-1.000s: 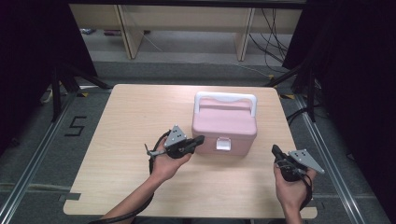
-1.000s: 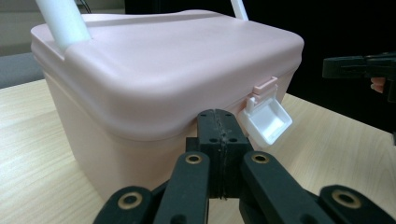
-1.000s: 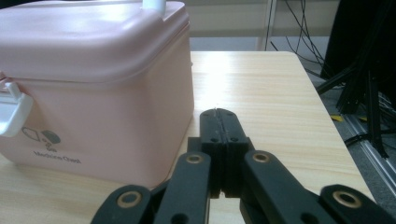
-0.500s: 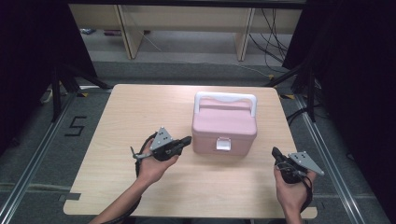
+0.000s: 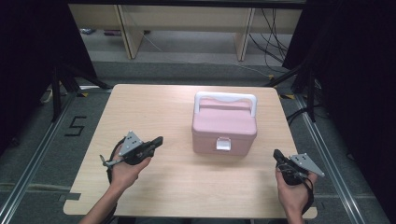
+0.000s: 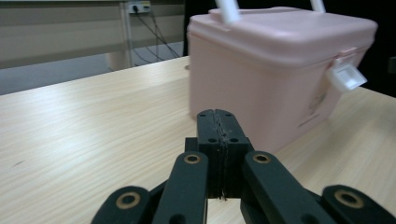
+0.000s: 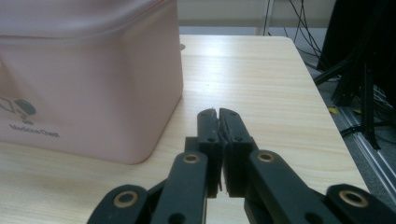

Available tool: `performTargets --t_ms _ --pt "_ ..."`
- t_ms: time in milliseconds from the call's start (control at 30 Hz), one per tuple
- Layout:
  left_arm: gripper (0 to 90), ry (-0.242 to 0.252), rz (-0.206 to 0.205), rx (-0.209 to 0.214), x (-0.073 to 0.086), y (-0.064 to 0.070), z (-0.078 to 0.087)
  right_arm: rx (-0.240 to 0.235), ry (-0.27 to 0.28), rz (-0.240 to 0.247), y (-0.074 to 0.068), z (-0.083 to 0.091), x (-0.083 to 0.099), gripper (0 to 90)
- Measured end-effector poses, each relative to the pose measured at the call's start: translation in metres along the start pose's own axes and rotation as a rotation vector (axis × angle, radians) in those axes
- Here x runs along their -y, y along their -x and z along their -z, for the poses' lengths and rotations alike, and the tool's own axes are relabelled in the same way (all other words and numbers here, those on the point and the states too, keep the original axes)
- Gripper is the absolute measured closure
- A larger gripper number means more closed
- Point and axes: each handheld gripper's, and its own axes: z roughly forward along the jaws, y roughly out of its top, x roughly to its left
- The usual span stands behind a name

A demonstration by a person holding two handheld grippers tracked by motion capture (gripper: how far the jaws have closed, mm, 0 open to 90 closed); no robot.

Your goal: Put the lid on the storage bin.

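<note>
Basically, the pink box (image 5: 224,129) sat on the table (image 5: 154,107), lid down, white handle (image 5: 226,98) folded toward its far side, white latch (image 5: 222,144) on its near face. Left gripper (image 5: 158,141) hovered near-left of the box, apart from it, jaws pressed together on nothing. In the left gripper view the tips (image 6: 218,122) pointed at the box's left front corner, with the latch (image 6: 346,76) sticking out off to the side. Right gripper (image 5: 277,154) sat near-right of the box, also apart, jaws closed and empty; in the right gripper view the tips (image 7: 218,121) lay just beside the box wall (image 7: 88,79).

Step in hand looked like an approach to the latch. To do it well, probably come in level with the latch from the box's near face, part the jaws a little or use one closed tip, and flip the tab upward; the right gripper could brace the box's right wall so it would not slide.

Compared with the frame a second earlier, the left hand had pulled back away from the box's front, leaving a clear gap to the latch, while the right gripper stayed put.
</note>
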Motion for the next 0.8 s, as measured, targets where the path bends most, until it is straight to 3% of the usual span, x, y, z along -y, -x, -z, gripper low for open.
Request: performTargets --t_ms 200,233,300,333,367,400,433,500,567,600,633,667,733,767,800 --pt "86.3 -0.004 0.017 -0.059 0.018 -0.021 0.018 0.002 -0.018 0.014 0.003 0.0 0.004 85.8" --pt "86.3 -0.002 0.024 -0.068 0.021 -0.024 0.021 0.01 -0.035 -0.02 0.001 0.001 0.005 85.5" --pt "86.2 -0.006 0.032 -0.09 0.027 -0.031 0.027 -0.003 -0.009 -0.001 0.004 -0.002 0.008 85.1" --pt "86.1 -0.001 0.04 -0.097 0.03 -0.034 0.03 0.006 -0.028 -0.019 0.003 -0.001 0.009 84.8" --pt "86.1 -0.005 0.044 -0.112 0.033 -0.037 0.033 0.004 -0.03 0.003 0.005 -0.001 0.009 84.5" --pt "85.9 -0.003 0.044 -0.121 0.035 -0.04 0.036 0.008 -0.034 -0.04 0.002 -0.001 0.011 84.1" --pt "85.6 0.002 0.047 -0.129 0.038 -0.044 0.039 0.011 -0.014 -0.005 0.006 -0.004 0.012 83.7" --pt "84.7 0.003 0.052 -0.148 0.044 -0.05 0.045 -0.003 -0.023 -0.028 0.006 -0.004 0.014 83.0" --pt "83.8 -0.006 0.054 -0.175 0.05 -0.054 0.051 0.01 -0.05 -0.01 0.008 -0.003 0.016 82.5" --pt "83.4 -0.002 0.05 -0.184 0.053 -0.057 0.053 0.002 -0.04 -0.019 0.009 -0.005 0.017 82.2" --pt "83.0 -0.001 0.054 -0.193 0.056 -0.059 0.056 0.026 -0.038 0.004 0.011 -0.005 0.018 82.0" --pt "82.6 0.007 0.064 -0.197 0.06 -0.061 0.058 0.015 -0.035 -0.039 0.008 -0.006 0.02 81.7" --pt "81.1 0.007 0.084 -0.218 0.065 -0.064 0.062 0.023 -0.052 -0.008 0.011 -0.006 0.02 80.4" --pt "80.1 0.005 0.097 -0.231 0.068 -0.066 0.064 0.017 -0.035 -0.051 0.008 -0.007 0.022 79.4" --pt "78.7 0.011 0.105 -0.234 0.069 -0.067 0.065 0.025 -0.035 0.001 0.012 -0.007 0.023 78.8"
